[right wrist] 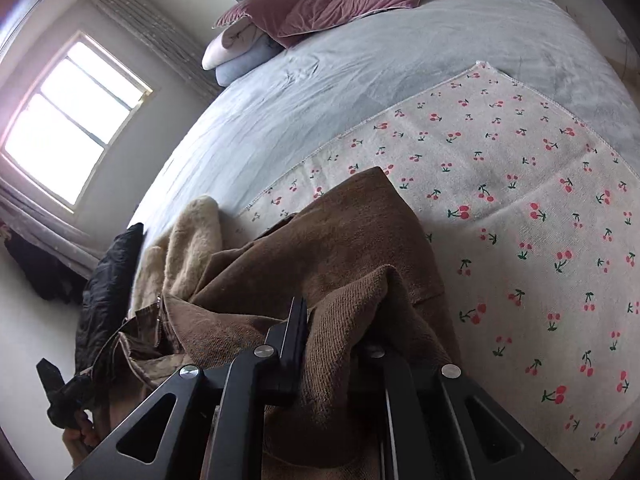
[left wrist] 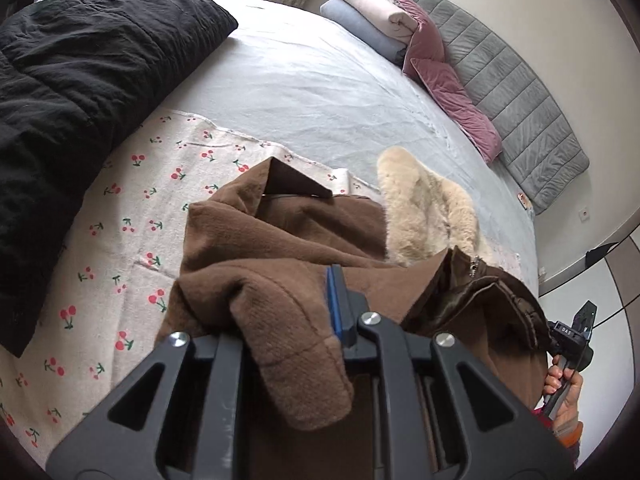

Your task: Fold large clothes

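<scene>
You had the brown coat (left wrist: 276, 248) bunched over the cherry-print blanket (left wrist: 120, 240) on the grey bed (left wrist: 320, 92), its cream fur collar (left wrist: 424, 216) lying toward the pillows (left wrist: 448, 80). Your left gripper (left wrist: 304, 320) was clamped on a fold of the coat's fabric, and your right gripper (right wrist: 336, 332) pinched another fold of it, both jaws nearly together.
</scene>
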The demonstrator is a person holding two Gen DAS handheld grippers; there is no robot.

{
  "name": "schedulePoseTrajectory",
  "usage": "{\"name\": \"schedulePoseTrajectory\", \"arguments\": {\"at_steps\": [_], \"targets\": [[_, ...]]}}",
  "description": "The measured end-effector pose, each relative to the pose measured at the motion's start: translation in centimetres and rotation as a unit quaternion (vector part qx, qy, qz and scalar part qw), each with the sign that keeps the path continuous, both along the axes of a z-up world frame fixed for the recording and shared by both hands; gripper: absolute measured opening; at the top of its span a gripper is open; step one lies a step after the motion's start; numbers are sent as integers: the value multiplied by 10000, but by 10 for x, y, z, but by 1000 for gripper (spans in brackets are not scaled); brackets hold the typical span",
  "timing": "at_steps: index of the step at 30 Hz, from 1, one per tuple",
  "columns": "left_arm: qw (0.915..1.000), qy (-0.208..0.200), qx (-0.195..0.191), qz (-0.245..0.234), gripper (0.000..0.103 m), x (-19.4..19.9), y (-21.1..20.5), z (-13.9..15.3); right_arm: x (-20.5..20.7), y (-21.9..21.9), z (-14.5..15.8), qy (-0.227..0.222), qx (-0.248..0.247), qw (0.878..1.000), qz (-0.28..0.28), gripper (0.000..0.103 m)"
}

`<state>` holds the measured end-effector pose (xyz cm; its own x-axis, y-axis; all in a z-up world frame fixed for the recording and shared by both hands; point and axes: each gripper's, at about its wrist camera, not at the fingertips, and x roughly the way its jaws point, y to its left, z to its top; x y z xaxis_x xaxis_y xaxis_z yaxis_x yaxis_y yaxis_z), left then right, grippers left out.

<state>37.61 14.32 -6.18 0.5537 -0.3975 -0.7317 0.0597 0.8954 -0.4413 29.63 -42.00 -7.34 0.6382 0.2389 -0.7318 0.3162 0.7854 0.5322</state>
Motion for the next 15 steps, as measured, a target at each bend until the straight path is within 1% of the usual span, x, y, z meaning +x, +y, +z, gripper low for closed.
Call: {"name": "schedulePoseTrajectory", "arguments": {"at_steps": [2,3,4,5,6,7,8,10,12,13,15], "targets": [[10000,22,58,-38,18,3,0,-9,0,-11,-15,-27,408,9991,-93,13],[10000,35,39,-70,19,2,1,-10,-3,-16,-18,-56,616,9980,-108,15],[9999,27,-2,-110,22,0,2,-7,-5,-19,-18,-95,791,9968,-87,16],[9998,23,-42,-168,23,-3,3,-3,-7,-22,-15,-114,891,9960,-43,19],[9997,13,-75,-242,27,-7,4,3,-10,-23,-9,-120,919,9957,-2,22],[9994,-11,-101,-329,33,-11,6,11,-11,-24,-2,-124,913,9957,37,23],[9992,-51,-89,-389,38,-17,6,19,-14,-25,6,-159,915,9956,92,26],[9989,-247,87,-385,72,-29,8,38,-17,-27,24,-256,833,9961,128,35],[9967,-642,276,-416,83,-44,12,58,-26,-31,45,-455,563,9974,66,60],[9948,-810,365,-500,84,-50,13,67,-33,-34,56,-624,387,9973,20,65],[9908,-980,712,-612,87,-56,15,76,-41,-37,74,-866,50,9962,9,68]]}}
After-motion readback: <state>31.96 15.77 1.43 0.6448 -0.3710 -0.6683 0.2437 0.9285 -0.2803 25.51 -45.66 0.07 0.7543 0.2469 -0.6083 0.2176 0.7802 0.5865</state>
